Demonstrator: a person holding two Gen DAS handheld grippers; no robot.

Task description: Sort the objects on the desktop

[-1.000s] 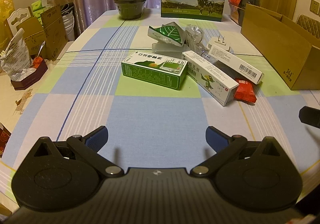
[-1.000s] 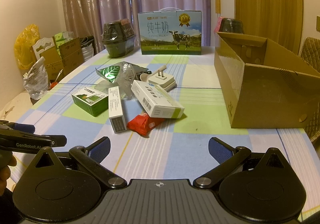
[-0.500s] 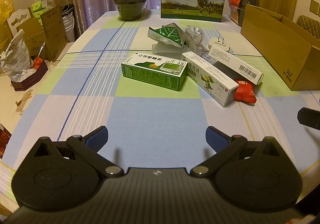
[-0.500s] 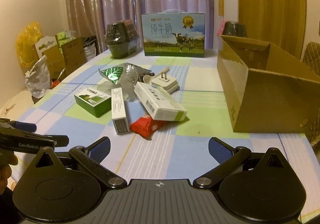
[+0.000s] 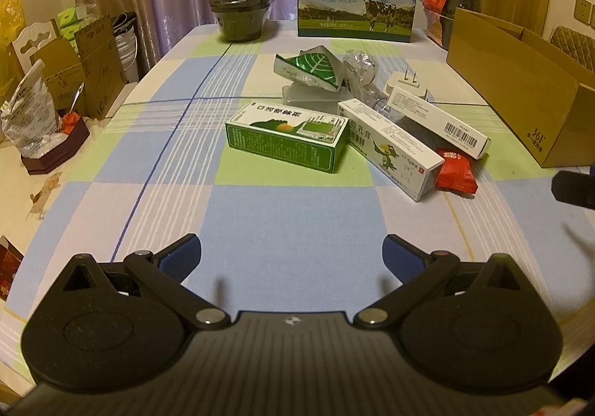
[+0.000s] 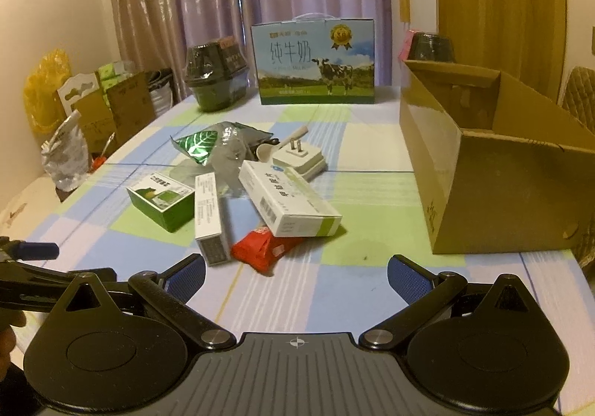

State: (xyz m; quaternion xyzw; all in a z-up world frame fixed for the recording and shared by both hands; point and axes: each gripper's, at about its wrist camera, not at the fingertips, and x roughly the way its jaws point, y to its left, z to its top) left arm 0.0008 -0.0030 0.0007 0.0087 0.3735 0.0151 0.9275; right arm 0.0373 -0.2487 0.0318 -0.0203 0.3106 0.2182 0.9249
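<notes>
Both claws spread wide and empty, left gripper (image 5: 292, 252) and right gripper (image 6: 295, 276) low over the near checked tablecloth (image 5: 282, 215), nothing sorted yet. Mid-table pile: red snack packet (image 6: 262, 248) nearest, soft and crinkly, likely slippery, pinch at a sealed end; green box (image 5: 286, 135) and the long white cartons (image 6: 288, 204) look light and stiff, grip across the narrow sides. Farther back, foil leaf pouch (image 5: 308, 68) and charger plug (image 6: 299, 157); open cardboard box (image 6: 494, 170) on the right, probable bin.
</notes>
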